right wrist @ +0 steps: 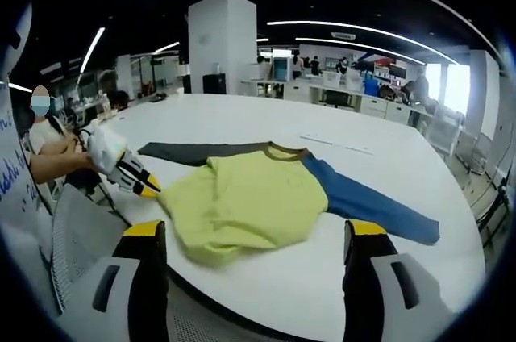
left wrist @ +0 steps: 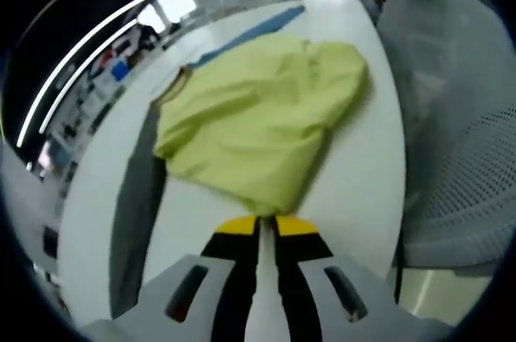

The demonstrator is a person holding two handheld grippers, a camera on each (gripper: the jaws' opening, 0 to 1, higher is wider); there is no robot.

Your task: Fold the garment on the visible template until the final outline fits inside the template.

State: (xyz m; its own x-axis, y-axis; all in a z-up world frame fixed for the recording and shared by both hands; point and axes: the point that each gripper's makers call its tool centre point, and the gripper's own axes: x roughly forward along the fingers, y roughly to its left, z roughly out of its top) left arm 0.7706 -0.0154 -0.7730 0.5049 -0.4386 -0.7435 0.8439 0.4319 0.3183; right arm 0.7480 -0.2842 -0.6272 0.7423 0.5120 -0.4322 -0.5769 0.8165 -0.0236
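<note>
Pinching the hem of the yellow-green garment (left wrist: 262,128) lying on the white table (left wrist: 355,189), the left hand-held gripper (left wrist: 267,225) should fold slowly, while the right hand-held gripper (right wrist: 254,237) stands spread.

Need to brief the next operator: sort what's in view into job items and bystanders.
Job:
- yellow-green garment
- grey sleeve
- blue sleeve
- left gripper, shut on the garment's edge
- right gripper, open

Not the job:
- white table
- mesh chair
</note>
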